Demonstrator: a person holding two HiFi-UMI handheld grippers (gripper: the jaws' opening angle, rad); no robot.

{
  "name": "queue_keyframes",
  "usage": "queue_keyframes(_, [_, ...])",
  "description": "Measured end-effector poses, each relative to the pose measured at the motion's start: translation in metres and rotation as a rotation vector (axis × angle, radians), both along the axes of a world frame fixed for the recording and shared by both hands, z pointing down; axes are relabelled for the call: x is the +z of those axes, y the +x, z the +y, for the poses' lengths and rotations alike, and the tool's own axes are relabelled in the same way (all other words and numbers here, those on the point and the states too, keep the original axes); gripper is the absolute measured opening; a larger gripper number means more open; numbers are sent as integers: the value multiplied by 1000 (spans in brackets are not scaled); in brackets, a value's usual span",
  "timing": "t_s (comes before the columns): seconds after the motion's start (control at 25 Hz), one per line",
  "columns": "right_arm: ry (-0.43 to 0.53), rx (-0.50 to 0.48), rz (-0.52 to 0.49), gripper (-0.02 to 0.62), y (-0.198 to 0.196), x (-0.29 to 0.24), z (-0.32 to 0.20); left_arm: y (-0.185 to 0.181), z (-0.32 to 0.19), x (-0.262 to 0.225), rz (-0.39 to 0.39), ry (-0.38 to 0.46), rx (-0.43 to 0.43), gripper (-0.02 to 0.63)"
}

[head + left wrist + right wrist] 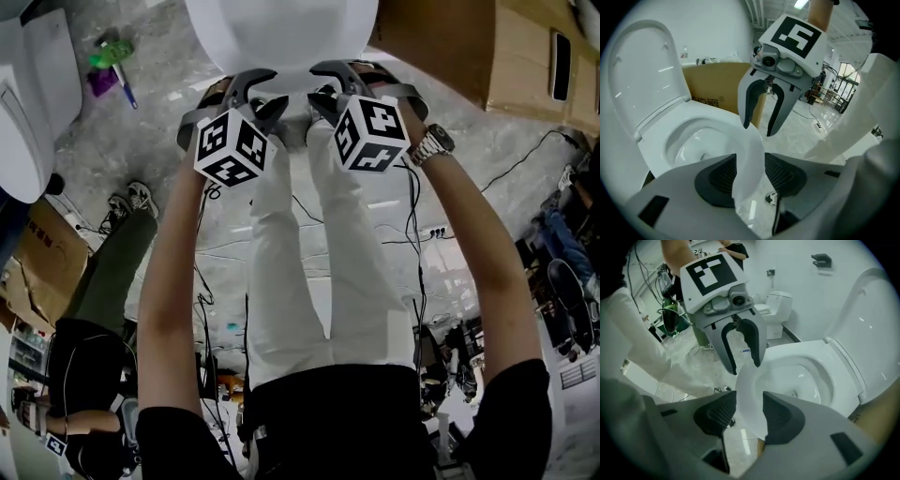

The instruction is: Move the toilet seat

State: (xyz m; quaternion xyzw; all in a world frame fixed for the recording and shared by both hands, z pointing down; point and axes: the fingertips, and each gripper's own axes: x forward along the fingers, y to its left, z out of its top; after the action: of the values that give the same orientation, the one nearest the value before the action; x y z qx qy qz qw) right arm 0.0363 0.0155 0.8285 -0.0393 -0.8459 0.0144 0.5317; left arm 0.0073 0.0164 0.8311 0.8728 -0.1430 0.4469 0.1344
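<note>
Head view: we look down along both forearms. The left gripper [267, 94] and the right gripper [323, 86] sit side by side with marker cubes uppermost, and both point down at the front edge of the seat [281, 28], which fills the top of the frame. A watch [433, 143] is on the right wrist. Our white trousers [300, 281] show below, over a grey marbled floor [141, 141]. Left gripper view: the left gripper [750, 176] is released, with its two dark pads apart and astride the front rim of the seat [752, 150]. The rim runs up between them, and we cannot confirm any pressure on it. The seat lies over the bowl [693, 140], and the lid [642, 70] stands raised behind it. A brown box [712, 84] stands beyond the bowl. The right gripper [758, 127] is just beside on the same rim, its fingers spread. Right gripper view: the right gripper [749, 416] is likewise released, with pads apart and the seat [750, 380] rim between them. The left gripper [745, 365] straddles the rim next to it. The lid [872, 324] is up at right, and a second toilet [778, 310] stands against the far wall.
</note>
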Motion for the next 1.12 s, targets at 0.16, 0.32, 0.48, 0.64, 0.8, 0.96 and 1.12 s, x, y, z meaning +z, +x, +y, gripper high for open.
queue_keyframes(0.16, [-14, -73, 48, 194, 5, 14, 1, -1, 5, 15, -59, -27, 100, 201])
queue_keyframes(0.32, [-41, -103, 74, 229, 7, 26, 4, -2, 14, 29, -115, -61, 196, 235])
queue_keyframes(0.48, [-103, -83, 78, 245, 7, 38, 8, 1, 20, 40, -148, -83, 261, 258])
queue_keyframes(0.64, [-84, -117, 91, 257, 4, 48, 8, 0, 16, 48, -174, -82, 295, 270])
queue_keyframes(0.8, [-93, -181, 121, 267, 6, 58, 16, -1, 18, 58, -212, -105, 348, 275])
queue_keyframes(0.96, [-84, -222, 150, 268, 4, 70, 16, 2, 17, 67, -235, -128, 379, 281])
queue_keyframes(1.12, [-100, -229, 166, 268, -2, 80, 20, 2, 19, 75, -265, -124, 421, 279])
